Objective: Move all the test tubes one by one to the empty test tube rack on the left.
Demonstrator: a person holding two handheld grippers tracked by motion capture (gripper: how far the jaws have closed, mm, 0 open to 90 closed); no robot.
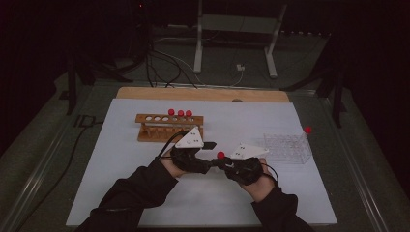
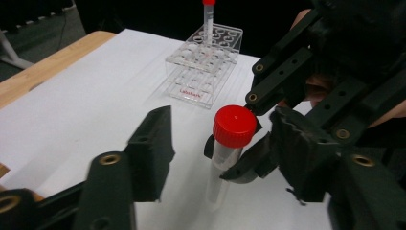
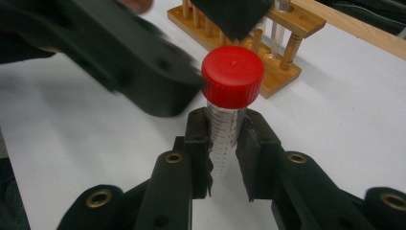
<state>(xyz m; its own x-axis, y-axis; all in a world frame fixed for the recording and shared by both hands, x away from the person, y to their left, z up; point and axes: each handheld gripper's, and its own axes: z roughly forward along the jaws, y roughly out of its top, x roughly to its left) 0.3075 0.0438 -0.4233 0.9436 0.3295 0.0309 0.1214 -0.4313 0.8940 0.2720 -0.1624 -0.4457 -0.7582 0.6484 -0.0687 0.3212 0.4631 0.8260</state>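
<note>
The right gripper [image 3: 224,155] clamps an upright red-capped tube [image 3: 229,110] above the white table [image 1: 145,193]. The left gripper [image 2: 215,148] stands half-open around the tube, one jaw apart from it.

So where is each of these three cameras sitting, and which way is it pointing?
High view: above the person's side, facing forward and down on the white table; both sleeves, left gripper and right gripper show.
Left gripper view: rides the left gripper, facing the clear rack; its jaws flank the tube.
Right gripper view: rides the right gripper, facing the wooden rack; its jaws clamp the tube.
Shared: all three show the red-capped tube.
</note>
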